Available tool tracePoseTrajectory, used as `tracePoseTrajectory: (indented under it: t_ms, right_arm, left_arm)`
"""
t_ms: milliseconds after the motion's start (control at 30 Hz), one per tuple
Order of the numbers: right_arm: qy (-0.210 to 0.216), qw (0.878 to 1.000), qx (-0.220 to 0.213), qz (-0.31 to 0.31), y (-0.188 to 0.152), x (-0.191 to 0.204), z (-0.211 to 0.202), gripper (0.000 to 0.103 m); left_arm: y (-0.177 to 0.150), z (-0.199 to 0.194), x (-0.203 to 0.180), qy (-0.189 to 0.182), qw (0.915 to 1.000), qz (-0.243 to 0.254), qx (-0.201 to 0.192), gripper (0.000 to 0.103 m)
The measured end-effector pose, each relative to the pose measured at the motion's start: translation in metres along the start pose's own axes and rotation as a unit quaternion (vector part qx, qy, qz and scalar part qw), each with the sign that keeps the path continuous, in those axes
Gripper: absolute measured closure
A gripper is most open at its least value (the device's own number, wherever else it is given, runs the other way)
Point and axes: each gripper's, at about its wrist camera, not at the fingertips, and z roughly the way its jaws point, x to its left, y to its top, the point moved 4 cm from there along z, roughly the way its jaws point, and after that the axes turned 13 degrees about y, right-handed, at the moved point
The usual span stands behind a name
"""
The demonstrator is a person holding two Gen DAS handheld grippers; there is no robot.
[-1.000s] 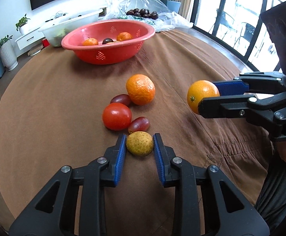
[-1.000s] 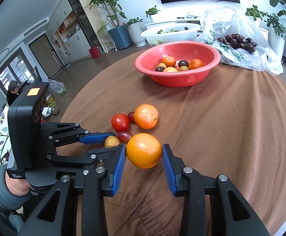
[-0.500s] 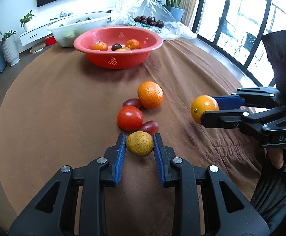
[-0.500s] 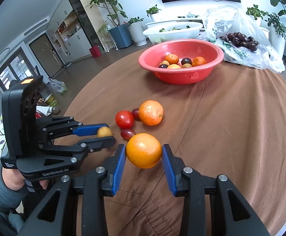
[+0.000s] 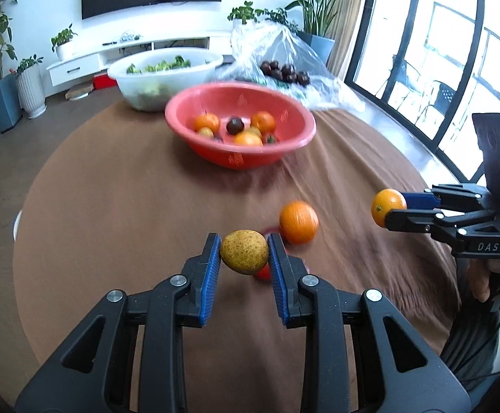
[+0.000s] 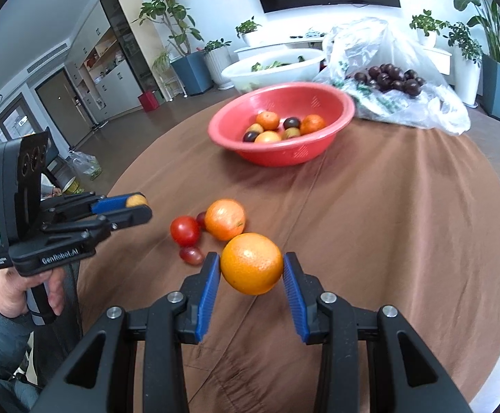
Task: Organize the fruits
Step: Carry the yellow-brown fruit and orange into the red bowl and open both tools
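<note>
**Both tools carry fruit above the worktop**

The left tool (image 5: 244, 253) clenches a speckled yellow fruit (image 5: 244, 252); the right tool (image 6: 251, 264) grips an orange (image 6: 251, 263). The red basin (image 6: 332, 103) sits at twelve o'clock, with loose fruit (image 6: 225, 219) between.

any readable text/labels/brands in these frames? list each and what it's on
"DAS": on the black body of the right hand-held gripper, seen from the left wrist view.
"GenRobot.AI": on the black body of the left hand-held gripper, seen from the right wrist view.
Small white label at the rear end of the left hand-held gripper's body: too small to read.
Green print on the plastic bag: blurred, not readable.
</note>
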Motion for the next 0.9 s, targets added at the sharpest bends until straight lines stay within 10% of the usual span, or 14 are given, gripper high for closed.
tracePoseTrajectory:
  t_ms: [533, 900]
  right_arm:
    - [-0.062, 0.996, -0.052, -0.041, 0.104, -0.006, -0.013, 0.063]
    - [-0.074, 0.996, -0.034, -0.036, 0.159, -0.033, 0.047, 0.063]
  left_arm:
    - [0.131, 0.028, 0.013, 0.008, 0.9986, 0.019, -0.049, 0.077]
    - [0.156, 0.103, 0.007, 0.003, 0.9994, 0.032, -0.014, 0.077]
